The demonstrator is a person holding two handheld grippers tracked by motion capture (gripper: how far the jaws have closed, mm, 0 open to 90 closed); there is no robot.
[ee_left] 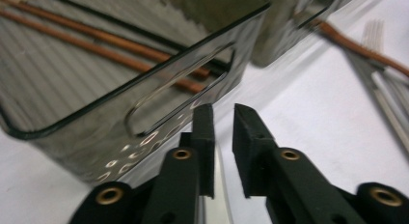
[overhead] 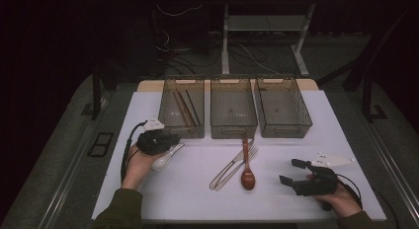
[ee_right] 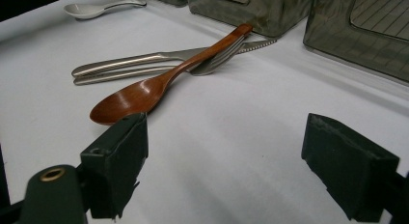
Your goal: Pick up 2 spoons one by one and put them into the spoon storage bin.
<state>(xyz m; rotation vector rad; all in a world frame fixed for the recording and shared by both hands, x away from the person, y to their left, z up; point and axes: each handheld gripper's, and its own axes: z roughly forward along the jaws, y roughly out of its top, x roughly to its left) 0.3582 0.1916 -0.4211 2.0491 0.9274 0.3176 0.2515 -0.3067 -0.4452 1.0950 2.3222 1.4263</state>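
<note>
the left gripper (overhead: pixel 165 140) sits at the handle of the white spoon (overhead: pixel 163 161), just in front of the left bin (overhead: pixel 182 129). in the left gripper view its jaws are drawn nearly together over the pale handle (ee_left: pixel 219 204), which runs up between them; it looks clamped on the handle, though the contact itself is hard to make out.

the step in hand looks like sorting cutlery into the 3 bins, starting with this spoon. to do it well, i would keep the grip firm on the thin, slippery handle, lift straight up before moving so the bowl clears the bin's near wall, and carry it level so the bowl's weight does not swing it round. which bin it belongs in i cannot tell; the left one holds chopsticks (overhead: pixel 184 108).

the left hand (overhead: pixel 137 166) lies low on the table, forearm angled in from the bottom, gripper pointing towards the bins. the right gripper (overhead: pixel 290 172) rests well apart near the table's right side, jaws spread wide and empty, aimed at the wooden spoon (overhead: pixel 247 174), knife (overhead: pixel 228 166) and fork (overhead: pixel 237 165).
</note>
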